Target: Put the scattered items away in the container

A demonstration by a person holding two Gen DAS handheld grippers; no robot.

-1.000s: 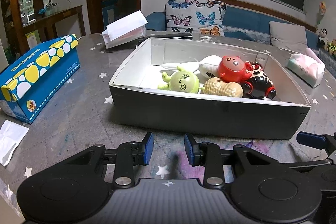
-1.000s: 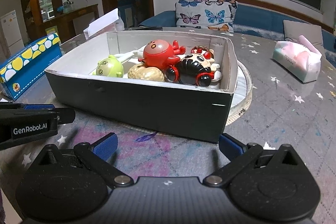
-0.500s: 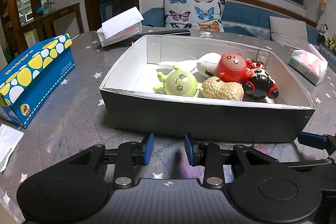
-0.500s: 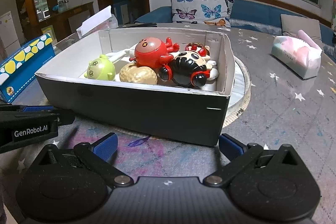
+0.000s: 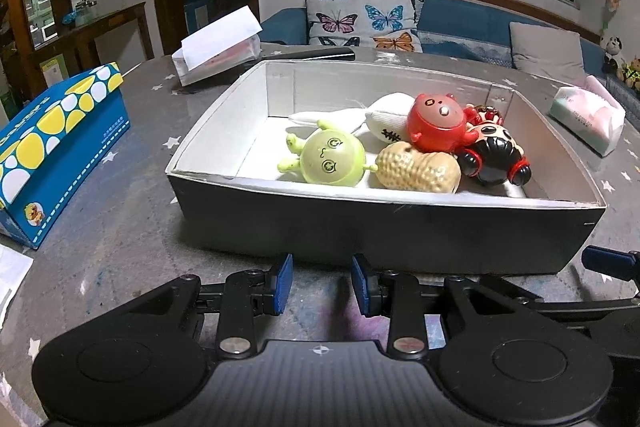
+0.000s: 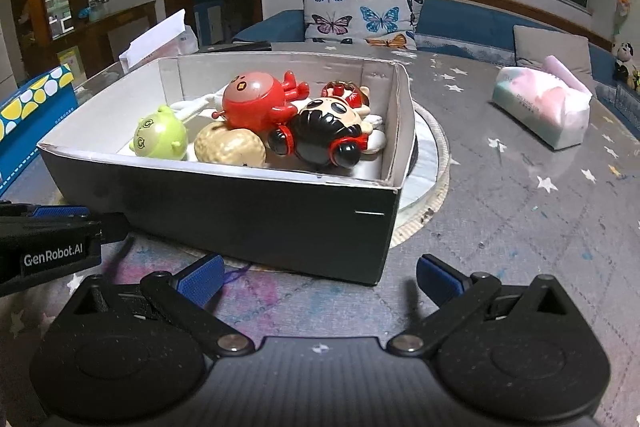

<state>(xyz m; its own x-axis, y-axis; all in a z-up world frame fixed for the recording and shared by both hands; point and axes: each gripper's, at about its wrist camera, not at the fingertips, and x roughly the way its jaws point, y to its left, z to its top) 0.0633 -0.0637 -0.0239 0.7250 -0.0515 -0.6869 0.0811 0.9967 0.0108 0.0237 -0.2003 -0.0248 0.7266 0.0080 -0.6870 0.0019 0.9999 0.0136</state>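
A black cardboard box with a white inside stands on the table; it also shows in the right wrist view. In it lie a green round toy, a peanut toy, a red round toy, a black-haired doll and a white plush. My left gripper is in front of the box's near wall, jaws a narrow gap apart and empty. My right gripper is wide open and empty before the box's right corner.
A blue and yellow tissue box lies at the left. A white-lidded box stands behind the container. A pastel tissue pack lies at the right. A round glass turntable sits under the box. A sofa with a butterfly cushion is behind.
Both grippers have risen and come a little closer to the box, so more of its inside shows. Their jaws have not changed.
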